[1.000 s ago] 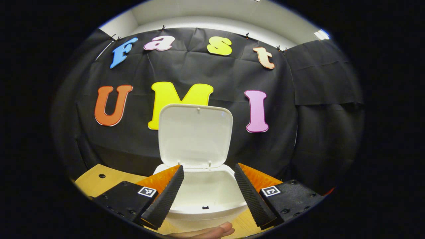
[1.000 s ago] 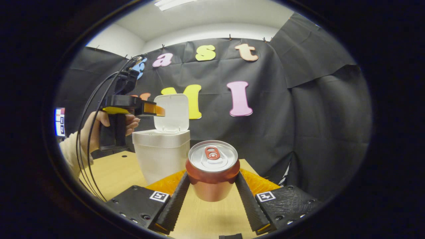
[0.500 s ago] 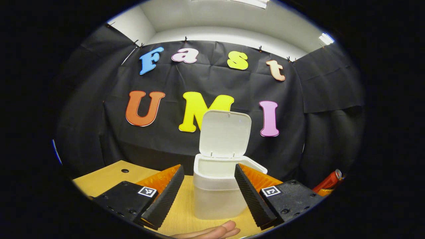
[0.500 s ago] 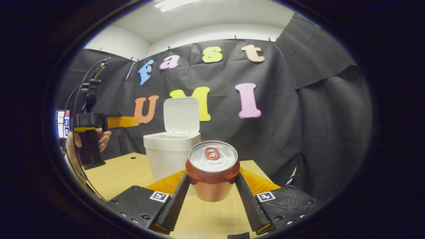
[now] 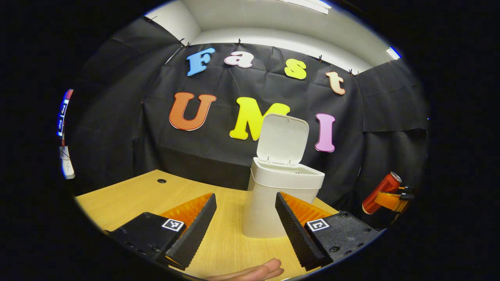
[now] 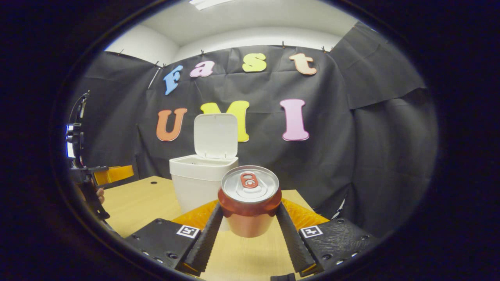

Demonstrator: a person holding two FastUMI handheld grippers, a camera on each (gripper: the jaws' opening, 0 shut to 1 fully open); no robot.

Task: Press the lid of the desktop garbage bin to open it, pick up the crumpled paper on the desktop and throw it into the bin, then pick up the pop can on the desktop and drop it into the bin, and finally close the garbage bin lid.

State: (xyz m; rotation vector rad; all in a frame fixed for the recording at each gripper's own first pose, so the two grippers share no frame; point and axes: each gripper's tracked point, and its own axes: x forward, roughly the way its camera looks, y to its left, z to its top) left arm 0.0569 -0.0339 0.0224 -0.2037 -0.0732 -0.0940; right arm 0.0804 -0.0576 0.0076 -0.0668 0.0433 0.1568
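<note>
Right gripper view: our right gripper (image 6: 249, 218) is clamped on the pop can (image 6: 249, 205), both fingers pressing its sides, the can held upright above the desktop (image 6: 136, 203). The garbage bin (image 6: 201, 181) stands behind the can at about 11 o'clock, its lid (image 6: 216, 136) raised. Left gripper view: our left gripper (image 5: 245, 222) has its fingers apart, holding nothing; the bin (image 5: 279, 203) stands on the desktop at 1 o'clock, and the can (image 5: 381, 187) appears at 3 o'clock. We cannot locate the crumpled paper.
</note>
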